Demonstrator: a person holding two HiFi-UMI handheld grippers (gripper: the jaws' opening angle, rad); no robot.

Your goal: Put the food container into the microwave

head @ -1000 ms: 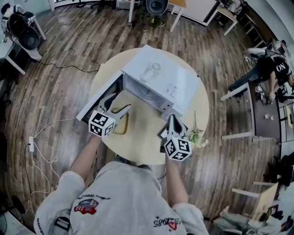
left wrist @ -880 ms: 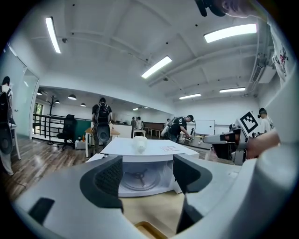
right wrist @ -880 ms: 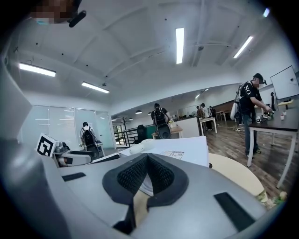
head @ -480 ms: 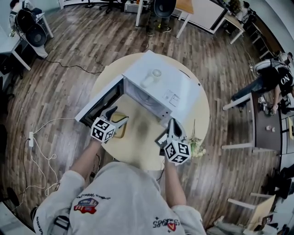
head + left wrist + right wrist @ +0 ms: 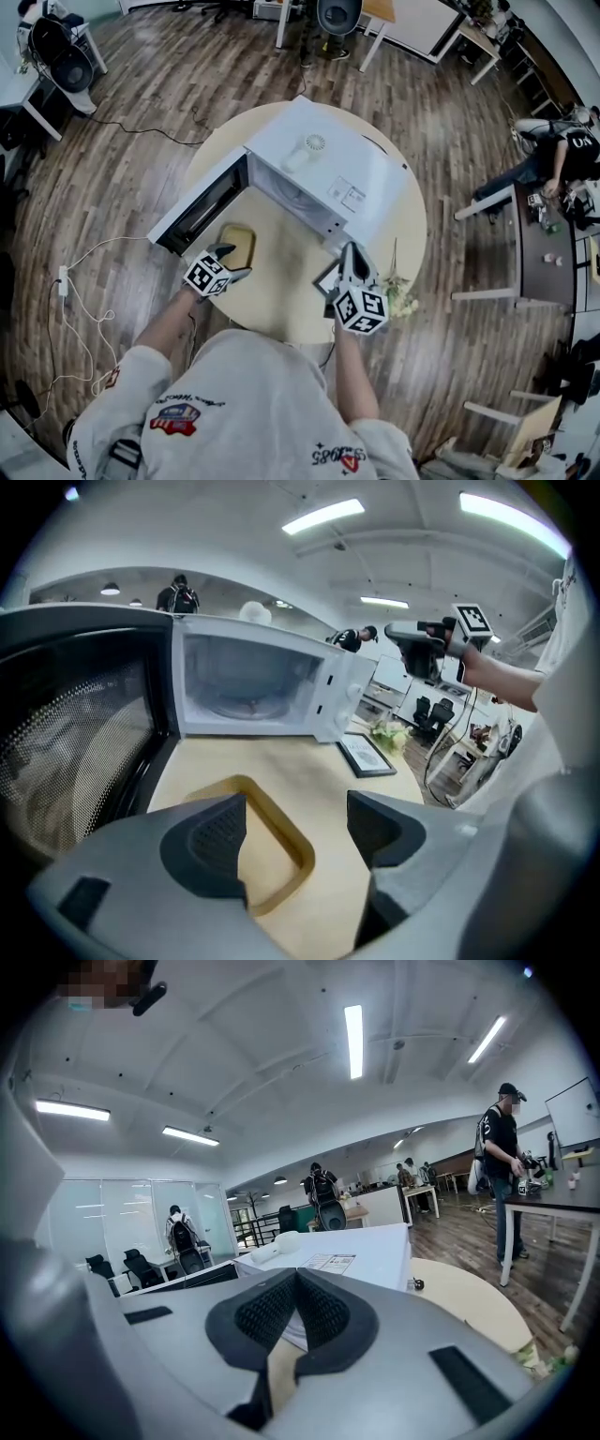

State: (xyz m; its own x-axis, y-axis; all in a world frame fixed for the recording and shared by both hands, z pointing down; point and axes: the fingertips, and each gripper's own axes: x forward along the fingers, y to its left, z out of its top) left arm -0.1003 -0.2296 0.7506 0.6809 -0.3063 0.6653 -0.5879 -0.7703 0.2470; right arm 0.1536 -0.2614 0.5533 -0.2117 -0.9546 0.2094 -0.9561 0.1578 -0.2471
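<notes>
Item: food container (image 5: 236, 246), tan, shallow, rounded-rectangular, open-topped and apparently empty. Location: flat on the round surface (image 5: 281, 291), just in front of the microwave (image 5: 323, 169) and beside its swung-open door (image 5: 197, 208); not yet inside the cavity. Microwave: white, cavity open and seemingly vacant, a small white object on its top. Left tongs (image 5: 295, 832): spread wide, gripping nothing, poised just short of the container on the side away from the microwave, with the container's near rim showing between the jaws. Right tongs (image 5: 295, 1312): pressed together, nothing between them, held off the microwave's control-panel corner, clear of the container. Also present: framed picture (image 5: 328, 279) lying in front of the microwave's control-panel side; sprig of flowers (image 5: 398, 298) a little beyond it at the surface edge. Handling estimate: container looks light, thin-walled and fairly stiff, probably smooth plastic, so likely to skid on the surface if nudged and to tip if held off-centre. Recommended hold: the near short wall, one jaw inside the rim and one outside, pinched firmly and kept level while carried into the microwave cavity.
</notes>
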